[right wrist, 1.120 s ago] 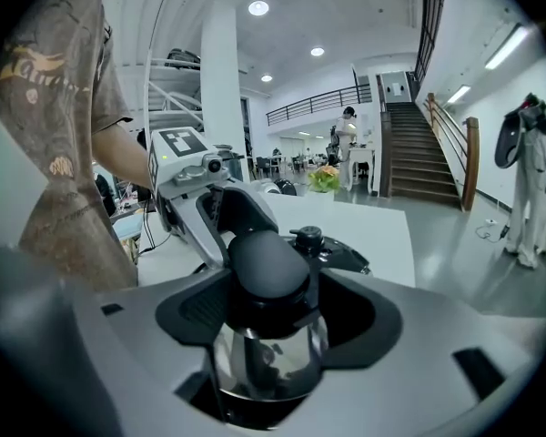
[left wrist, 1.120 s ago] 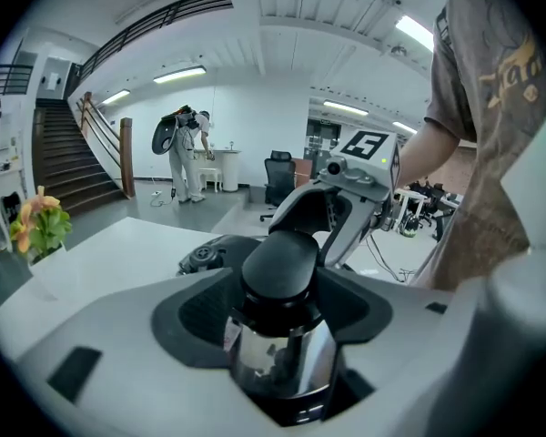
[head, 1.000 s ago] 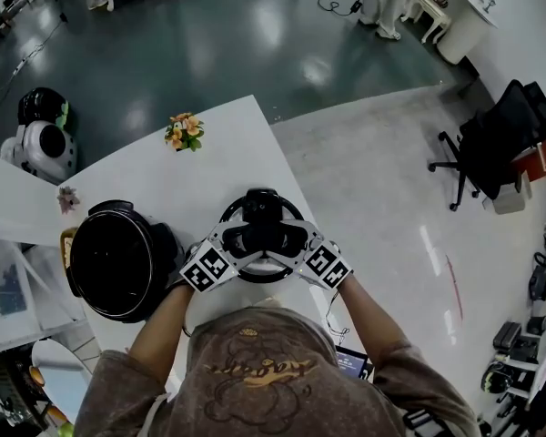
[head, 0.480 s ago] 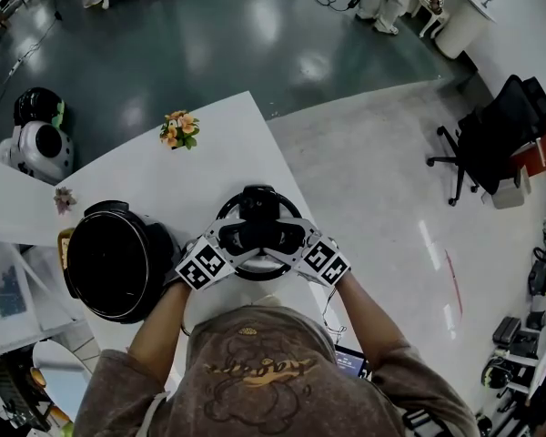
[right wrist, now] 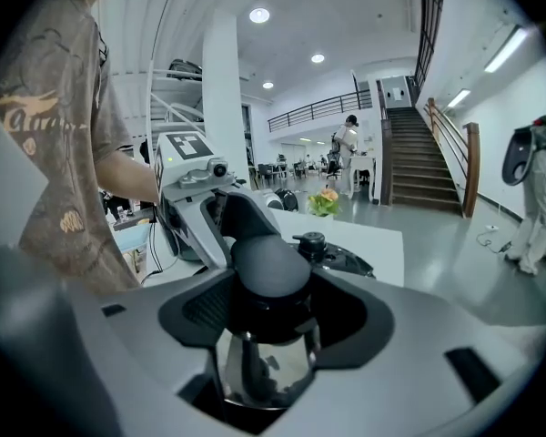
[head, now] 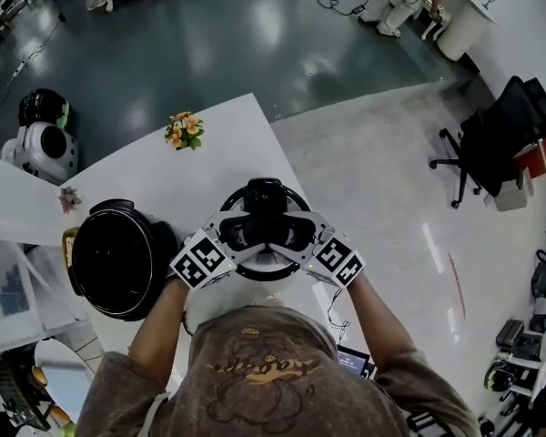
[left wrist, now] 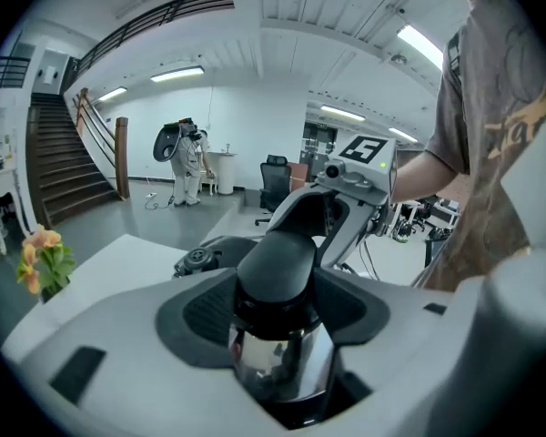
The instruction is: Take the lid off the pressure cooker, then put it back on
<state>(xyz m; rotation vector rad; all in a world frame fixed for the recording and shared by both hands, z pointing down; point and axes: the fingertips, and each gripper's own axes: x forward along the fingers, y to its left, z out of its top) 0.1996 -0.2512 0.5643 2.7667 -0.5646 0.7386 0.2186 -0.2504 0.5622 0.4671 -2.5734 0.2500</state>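
The pressure cooker (head: 118, 260) stands open on the white table (head: 218, 144), its black inside showing. To its right the round black lid (head: 259, 274) hangs above the table, with its valve (head: 266, 194) on the far side. My left gripper (head: 246, 235) and right gripper (head: 287, 235) clamp the lid's central knob from opposite sides. In the left gripper view the left gripper's (left wrist: 278, 285) pads press the black knob (left wrist: 278, 258) above its chrome stem. The right gripper view shows the right gripper (right wrist: 268, 285) on the same knob (right wrist: 268, 264).
A small pot of orange flowers (head: 184, 131) stands at the table's far edge, and a tiny flower (head: 70, 198) sits by the cooker. A white round machine (head: 41, 144) stands on the floor at left. An office chair (head: 496, 144) is far right.
Both grippers have risen together with the lid held between them, so the lid and marker cubes look larger and closer to the head camera. The cooker has not moved.
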